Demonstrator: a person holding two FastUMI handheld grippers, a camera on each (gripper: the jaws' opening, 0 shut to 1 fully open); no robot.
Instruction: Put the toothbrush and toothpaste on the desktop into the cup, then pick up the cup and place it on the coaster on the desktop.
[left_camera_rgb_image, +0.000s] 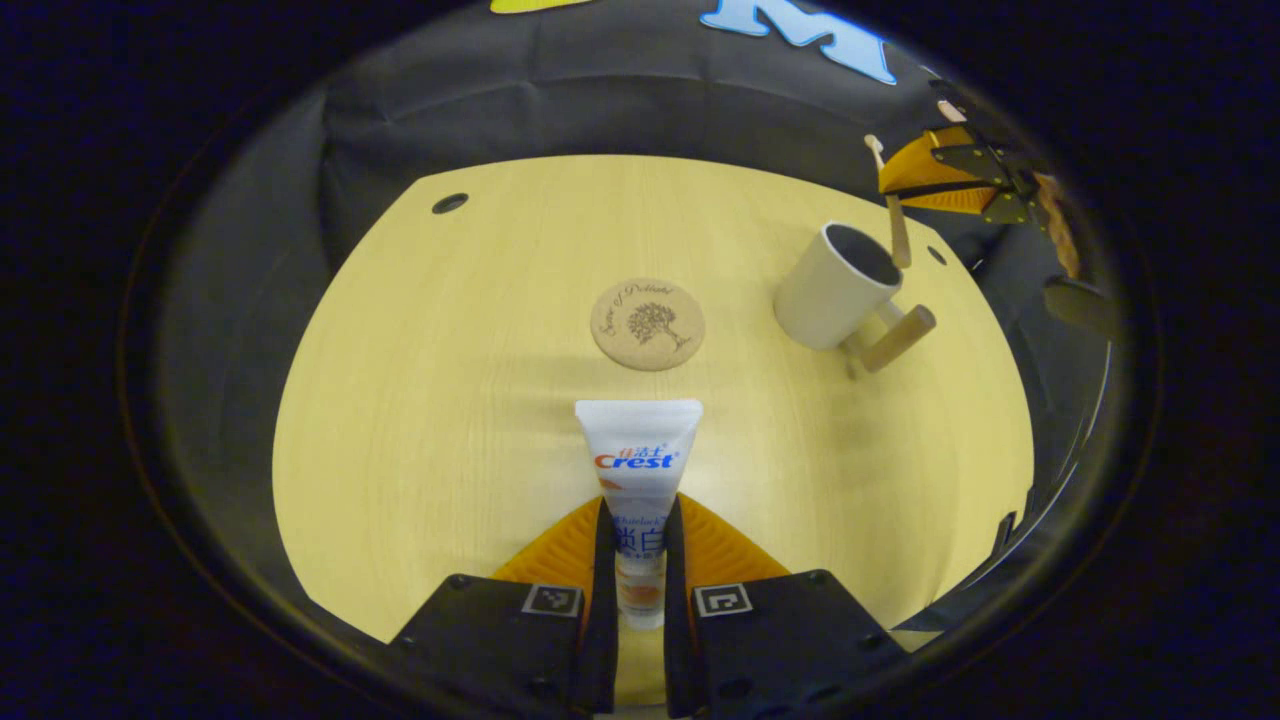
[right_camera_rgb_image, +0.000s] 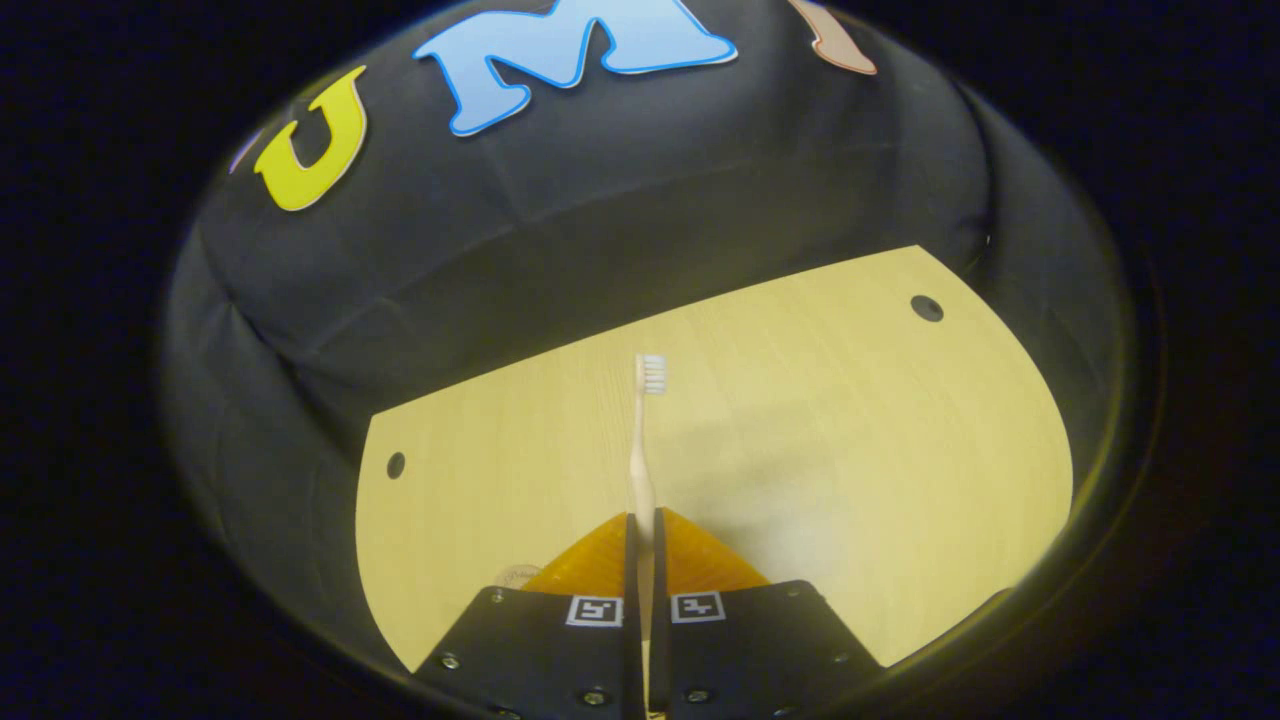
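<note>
Left gripper view: the left gripper (left_camera_rgb_image: 640, 560) clamps the toothpaste (left_camera_rgb_image: 638, 470), near the coaster (left_camera_rgb_image: 648, 324). The right gripper (right_camera_rgb_image: 645, 570) pinches the toothbrush (right_camera_rgb_image: 644, 440) (over the cup (left_camera_rgb_image: 838, 285)); lower it straight, handle first.

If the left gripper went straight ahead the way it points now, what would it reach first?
Probably the coaster, straight beyond the toothpaste the left gripper holds; the cup sits off to the right. Height is unclear.

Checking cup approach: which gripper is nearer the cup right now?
Right. The right gripper hangs just above the cup, toothbrush at its rim. The left gripper, shut on the toothpaste, sits across the desktop, nearer the coaster.
</note>
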